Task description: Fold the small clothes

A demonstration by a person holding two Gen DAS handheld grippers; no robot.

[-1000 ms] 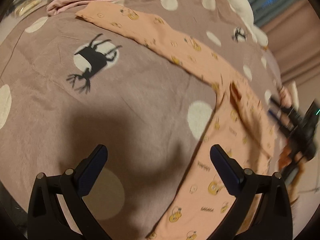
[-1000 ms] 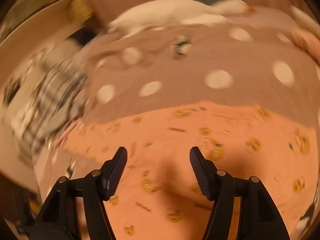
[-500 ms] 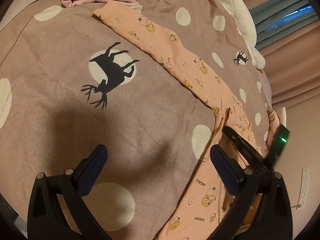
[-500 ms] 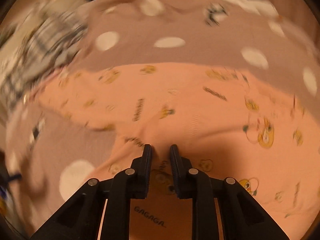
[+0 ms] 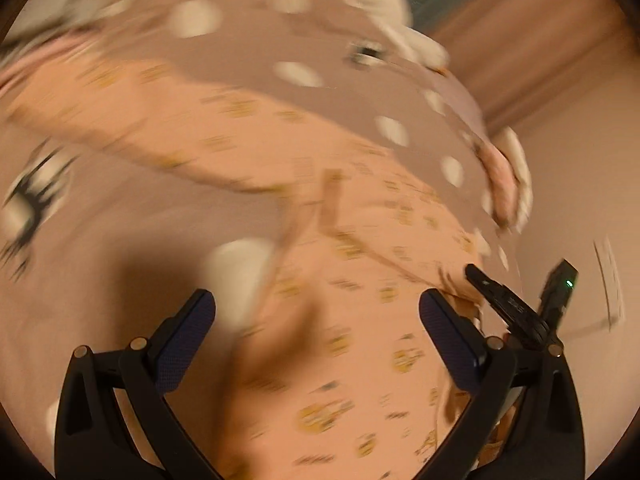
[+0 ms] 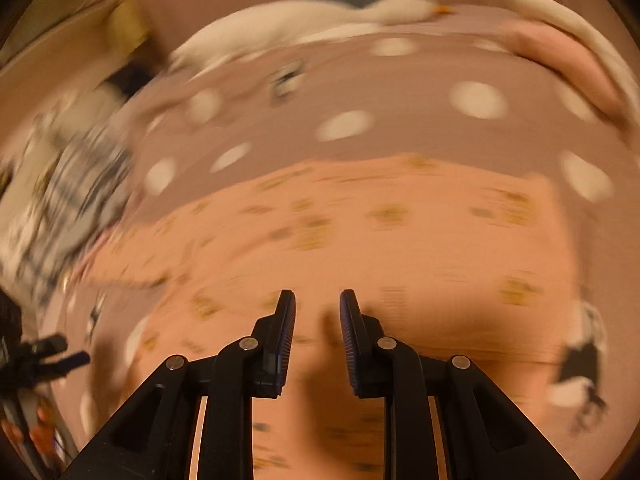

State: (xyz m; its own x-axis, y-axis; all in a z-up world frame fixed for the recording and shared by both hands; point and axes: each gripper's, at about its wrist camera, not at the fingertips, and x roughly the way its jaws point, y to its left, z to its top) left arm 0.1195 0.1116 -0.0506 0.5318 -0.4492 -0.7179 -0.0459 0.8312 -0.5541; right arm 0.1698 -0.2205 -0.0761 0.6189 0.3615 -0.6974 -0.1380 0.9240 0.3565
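Small peach trousers (image 5: 360, 248) with yellow prints lie spread on the brown dotted bedspread (image 5: 240, 44); both views are motion-blurred. My left gripper (image 5: 316, 312) is open wide above the trousers' waist end, holding nothing. My right gripper shows at the right of that view (image 5: 508, 304). In the right wrist view the trousers (image 6: 400, 240) fill the middle. My right gripper (image 6: 318, 312) hangs over them with its jaws a narrow gap apart; no cloth shows between the pads.
A white pillow (image 6: 304, 20) and a pink one (image 6: 560, 56) lie at the bed's far edge. A checked grey cloth (image 6: 68, 200) sits at the left. A deer print (image 6: 580, 368) marks the bedspread at right.
My right gripper closed to a narrow gap over the trousers and has since swung with the view. My left gripper has moved right, over the trousers, still open.
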